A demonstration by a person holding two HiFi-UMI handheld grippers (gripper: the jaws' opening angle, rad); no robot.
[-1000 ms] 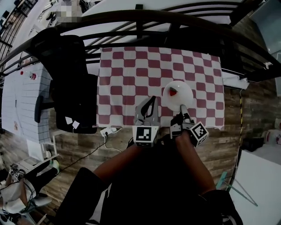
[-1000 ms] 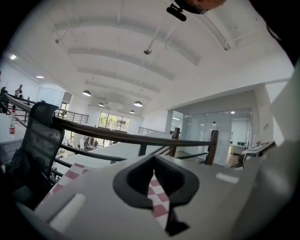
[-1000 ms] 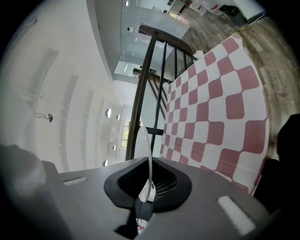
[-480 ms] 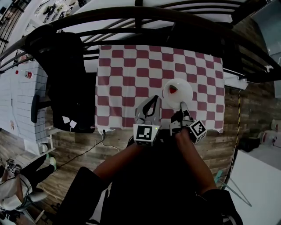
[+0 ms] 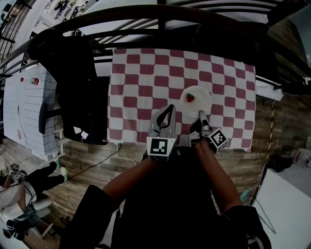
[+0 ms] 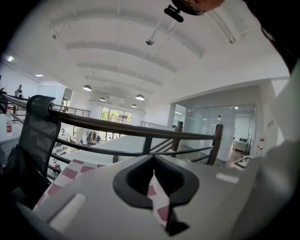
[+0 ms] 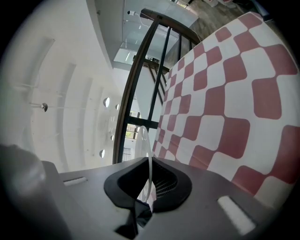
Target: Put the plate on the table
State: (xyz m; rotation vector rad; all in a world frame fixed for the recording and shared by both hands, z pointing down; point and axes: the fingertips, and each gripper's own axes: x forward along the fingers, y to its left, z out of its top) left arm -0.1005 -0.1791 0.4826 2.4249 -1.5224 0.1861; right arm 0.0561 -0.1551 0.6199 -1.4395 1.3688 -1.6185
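White round plate (image 5: pixel 199 100), rim pinched in right tool (image 5: pixel 200 114)

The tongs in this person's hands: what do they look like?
Both are grey, with black-lined jaws tapering to a tip. The left tongs and the right tongs each carry a cube with black-and-white square markers. The person wears dark clothes.

Wood-plank floor (image 5: pixel 92 158), black railing (image 5: pixel 160 14), dark chair (image 5: pixel 77 82), white ceiling (image 6: pixel 140 51).

Plate (image 5: pixel 196 100) in right gripper (image 5: pixel 200 115); checkered table (image 5: pixel 146 78)
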